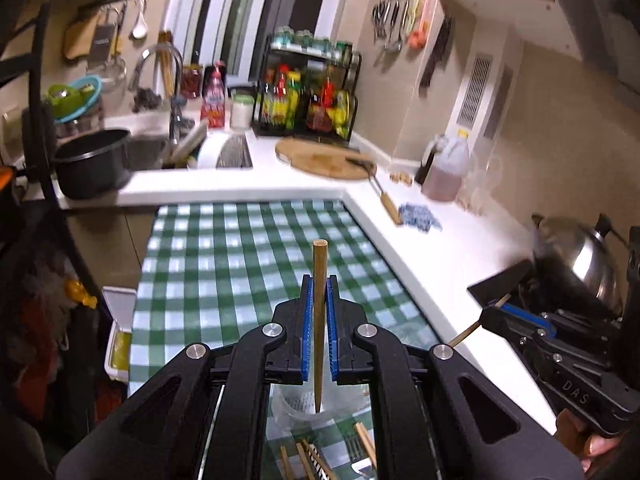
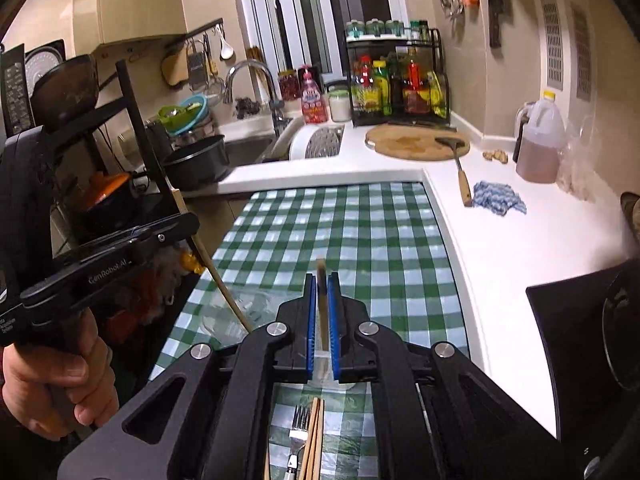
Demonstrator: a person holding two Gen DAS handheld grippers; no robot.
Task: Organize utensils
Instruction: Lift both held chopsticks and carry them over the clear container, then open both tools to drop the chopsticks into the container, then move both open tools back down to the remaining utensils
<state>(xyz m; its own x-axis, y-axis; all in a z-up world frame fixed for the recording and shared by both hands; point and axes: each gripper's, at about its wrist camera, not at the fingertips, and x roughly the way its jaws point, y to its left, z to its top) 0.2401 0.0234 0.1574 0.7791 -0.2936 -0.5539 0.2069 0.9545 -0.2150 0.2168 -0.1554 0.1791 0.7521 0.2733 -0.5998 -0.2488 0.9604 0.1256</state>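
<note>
Chopstick one (image 1: 319, 320), a round tapered wooden rod, stands pinched between the ribbed blue pads of the left gripper (image 1: 319, 312), tip over a translucent plastic cup (image 1: 304, 412) at 6 o'clock. The right gripper (image 2: 322, 312) clamps a second, blurred chopstick (image 2: 322, 308) above the green checked cloth (image 2: 360, 232). A steel fork (image 2: 298, 432) lies at 6 o'clock.

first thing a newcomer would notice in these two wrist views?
Probably the wooden chopstick clamped between the blue-lined jaws of the left gripper, pointing down at a clear cup. The right gripper pinches another chopstick the same way. Both hang over the green checked tablecloth, and a fork lies on it below the right gripper.
</note>
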